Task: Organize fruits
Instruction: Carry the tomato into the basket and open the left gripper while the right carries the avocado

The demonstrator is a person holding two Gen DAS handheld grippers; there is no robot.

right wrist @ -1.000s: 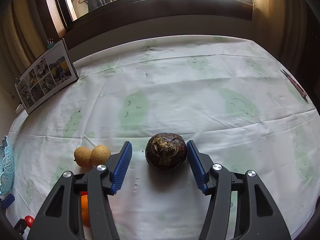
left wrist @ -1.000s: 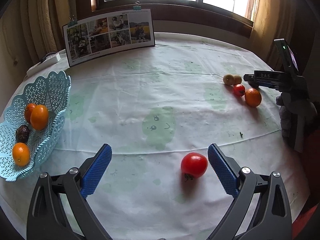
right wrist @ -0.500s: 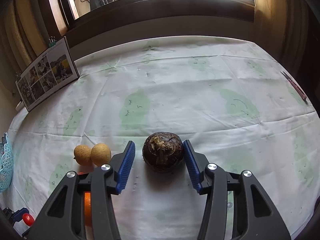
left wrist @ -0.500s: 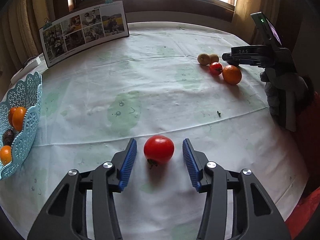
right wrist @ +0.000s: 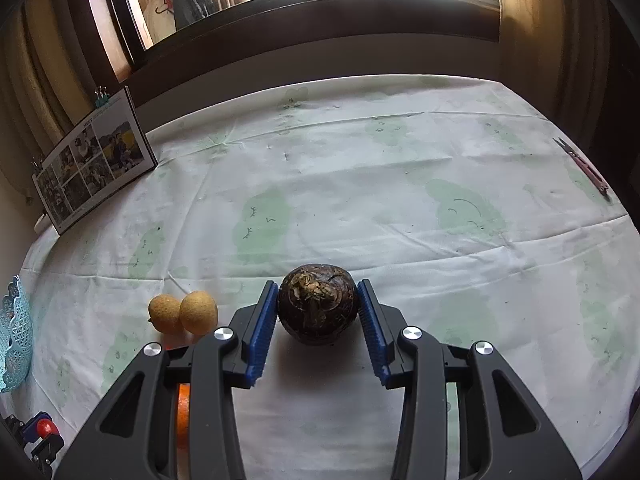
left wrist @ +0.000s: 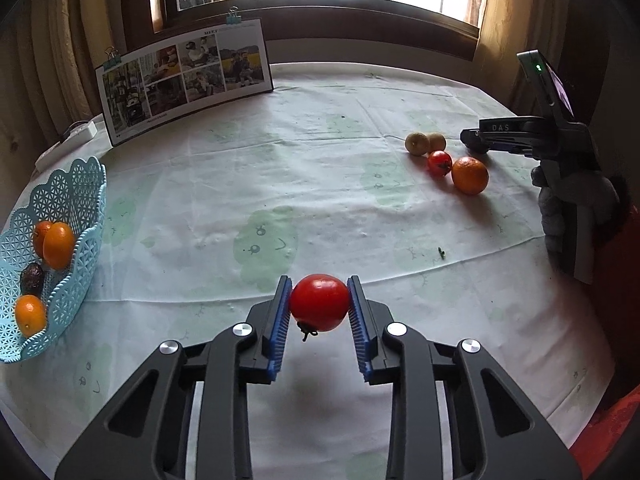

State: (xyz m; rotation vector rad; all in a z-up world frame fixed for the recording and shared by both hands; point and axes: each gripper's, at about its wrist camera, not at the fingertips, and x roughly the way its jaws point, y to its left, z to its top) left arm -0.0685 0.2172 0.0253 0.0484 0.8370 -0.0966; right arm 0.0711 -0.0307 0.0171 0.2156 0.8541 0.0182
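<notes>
Left gripper (left wrist: pixel 319 312) jaws closed onto tomato (left wrist: pixel 319 302), lifted; right gripper (right wrist: pixel 318 312) jaws clamp dark round fruit (right wrist: pixel 318 309). Carry level to basket (left wrist: pixel 80 216), frame left; squeeze gently.

Right hand-held gripper (right wrist: pixel 318 314) pads touching a dark brown round fruit (right wrist: pixel 317 304) on the tablecloth (right wrist: pixel 360 184), two small tan fruits (right wrist: pixel 183 314) just left

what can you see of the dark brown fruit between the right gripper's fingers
The dark brown fruit is round, with a rough, dull, cracked skin and a pale, dried, flaky patch at the end facing the camera. It sits between the blue ribbed pads of the right gripper, which press or nearly press its two sides. Its underside seems to rest on the white tablecloth, a shadow just beneath. Two small yellow-brown fruits lie apart to its left.
</notes>
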